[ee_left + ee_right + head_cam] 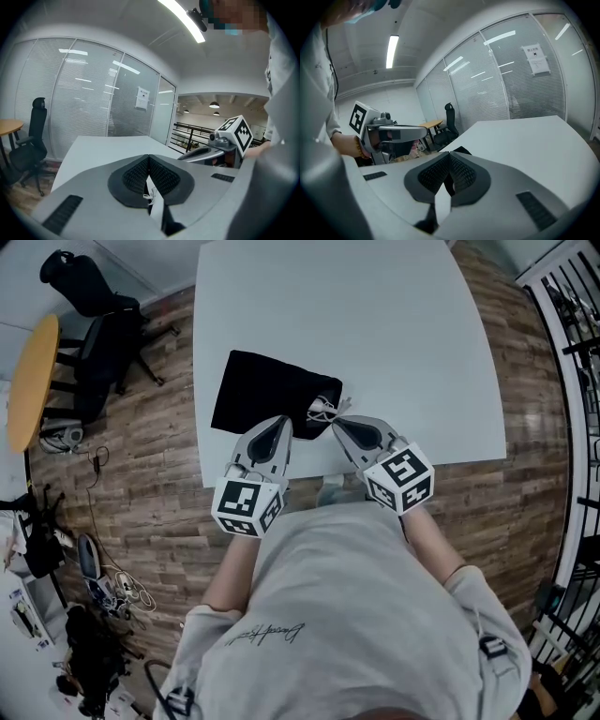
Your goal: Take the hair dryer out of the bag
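A flat black bag [267,390] lies on the white table [394,343] near its front edge, with a white drawstring [324,409] bunched at its right end. The hair dryer is not visible. My left gripper [281,424] is shut and empty, its tip over the bag's near edge. My right gripper [337,424] is also shut and empty, just right of the drawstring. In the left gripper view the jaws [149,157] are pressed together, with a bit of white cord [151,195] showing below them. In the right gripper view the shut gripper [450,154] points at the bag [461,150].
A black office chair [103,329] and a round wooden table [33,376] stand on the wood floor at the left. Cables and gear [103,582] lie on the floor below them. A metal rack [577,352] runs along the right side.
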Demonstrator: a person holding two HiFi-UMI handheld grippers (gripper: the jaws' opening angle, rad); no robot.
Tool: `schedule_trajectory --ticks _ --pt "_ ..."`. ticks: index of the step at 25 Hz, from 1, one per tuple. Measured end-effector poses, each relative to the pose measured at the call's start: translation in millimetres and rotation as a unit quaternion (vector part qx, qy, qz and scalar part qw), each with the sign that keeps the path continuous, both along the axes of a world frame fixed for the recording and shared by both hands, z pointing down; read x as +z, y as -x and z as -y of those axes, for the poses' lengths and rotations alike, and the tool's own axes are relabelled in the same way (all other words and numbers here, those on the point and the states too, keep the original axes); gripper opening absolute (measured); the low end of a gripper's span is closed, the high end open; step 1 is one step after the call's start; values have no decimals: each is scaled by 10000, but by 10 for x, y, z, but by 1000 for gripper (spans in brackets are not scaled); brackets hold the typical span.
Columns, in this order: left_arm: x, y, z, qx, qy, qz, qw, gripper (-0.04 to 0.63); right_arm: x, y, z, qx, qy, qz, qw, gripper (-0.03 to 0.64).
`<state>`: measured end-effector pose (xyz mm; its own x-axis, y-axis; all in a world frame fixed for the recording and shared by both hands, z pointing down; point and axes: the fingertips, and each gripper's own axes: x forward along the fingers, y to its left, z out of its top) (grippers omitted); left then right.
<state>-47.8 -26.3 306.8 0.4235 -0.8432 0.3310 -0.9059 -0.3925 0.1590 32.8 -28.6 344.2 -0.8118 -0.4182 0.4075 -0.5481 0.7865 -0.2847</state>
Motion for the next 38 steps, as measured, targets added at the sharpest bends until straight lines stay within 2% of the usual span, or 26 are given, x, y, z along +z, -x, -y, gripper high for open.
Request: schedule_trajectory --ticks 7,16,24,32,38 --pt "-44 94 87 269 -123 267 9992 12 25 49 109 165 80 -32 9998 25" --pt "-47 113 274 772 -61 195 9968 12 -25 56 184 435 55 -140 9989 25" --pt "112 85 262 1002 89 333 9944 12 66 -32 209 562 71 -306 9979 25" --pt "406 192 282 1197 354 478 9910 12 383 -31 261 596 322 -495 9965 25" --pt "581 139 299 1557 423 895 9828 12 502 -54 273 541 301 -628 9961 25"
